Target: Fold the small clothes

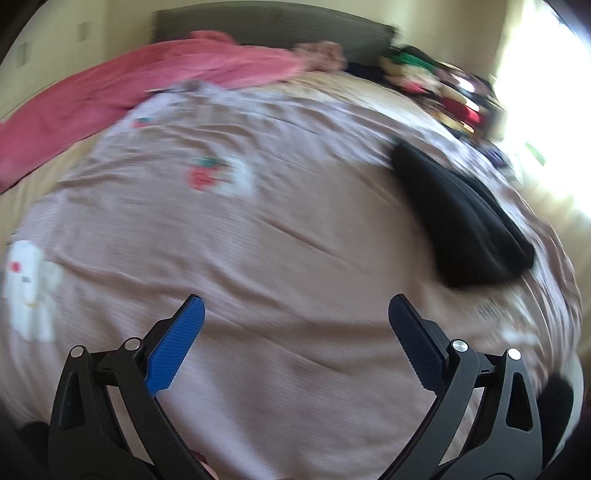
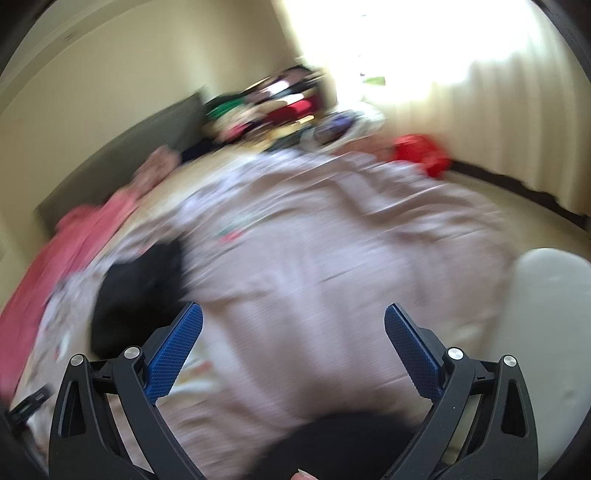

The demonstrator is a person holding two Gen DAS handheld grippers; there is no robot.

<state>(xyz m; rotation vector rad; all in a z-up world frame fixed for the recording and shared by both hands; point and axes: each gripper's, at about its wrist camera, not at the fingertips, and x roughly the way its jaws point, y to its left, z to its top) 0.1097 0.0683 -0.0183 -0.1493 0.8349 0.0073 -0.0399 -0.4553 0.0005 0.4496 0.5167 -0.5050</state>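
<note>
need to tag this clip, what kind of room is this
Most likely a bedroom: a bed under a pale pink printed cover, a dark padded headboard against the wall, and a bright curtained window.

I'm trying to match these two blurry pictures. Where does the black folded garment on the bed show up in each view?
Left wrist view: the black garment lies at the right, on the pink bedspread, beyond the open left tool.
Right wrist view: the same garment lies at the lower left, beside the open right tool.
Shared landmark: the coral blanket along the bed's far edge.
</note>
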